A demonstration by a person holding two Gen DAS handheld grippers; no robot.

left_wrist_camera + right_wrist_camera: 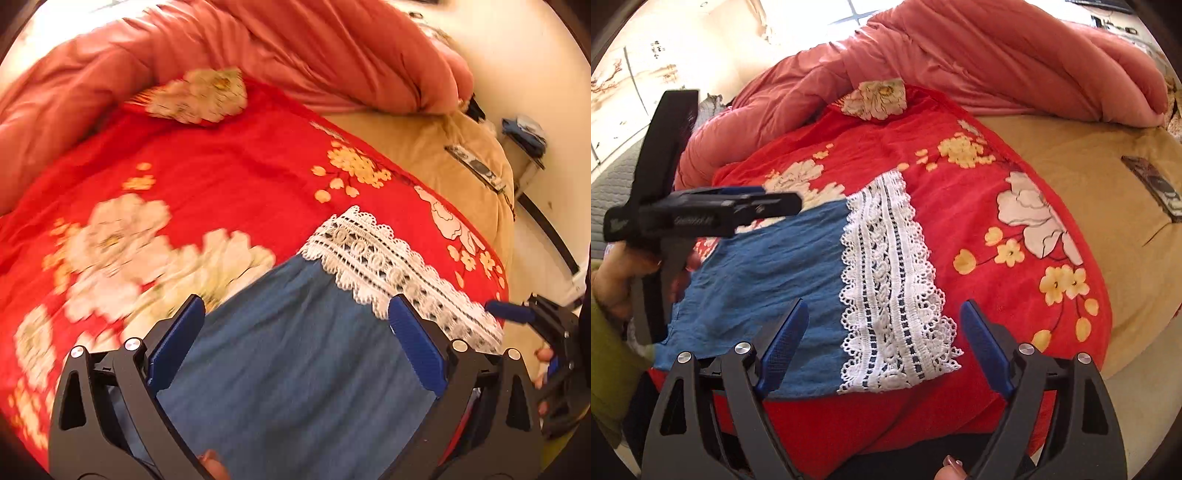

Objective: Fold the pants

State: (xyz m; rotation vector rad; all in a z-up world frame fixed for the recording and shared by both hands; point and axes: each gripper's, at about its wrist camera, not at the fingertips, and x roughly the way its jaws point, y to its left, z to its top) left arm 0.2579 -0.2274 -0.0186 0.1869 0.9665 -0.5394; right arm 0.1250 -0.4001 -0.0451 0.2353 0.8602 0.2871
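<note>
- While the blue pants (764, 269) are spread flat on the red floral blanket (979, 236), the left gripper (295, 343) is held spread and empty above their denim.
- The lace hem (894, 280), run crosswise, is framed nearer by the right gripper (884, 347), also spread, nothing pinched.

No legible text, label, brand, number or sign in either view. Pale lettering on side of left gripper (713, 218), seen from right wrist camera: blurred, unreadable. Small pale mark on black strap (618, 223) at that gripper's rear: too smeared to read. Dark brush-like marks on wall panel (661, 48) at upper left, possibly characters: too small and washed out to identify. Flat dark object (1156, 188) on tan cover, printed face visible, markings not resolvable; same object (476, 166) in left wrist view, equally indistinct.
</note>
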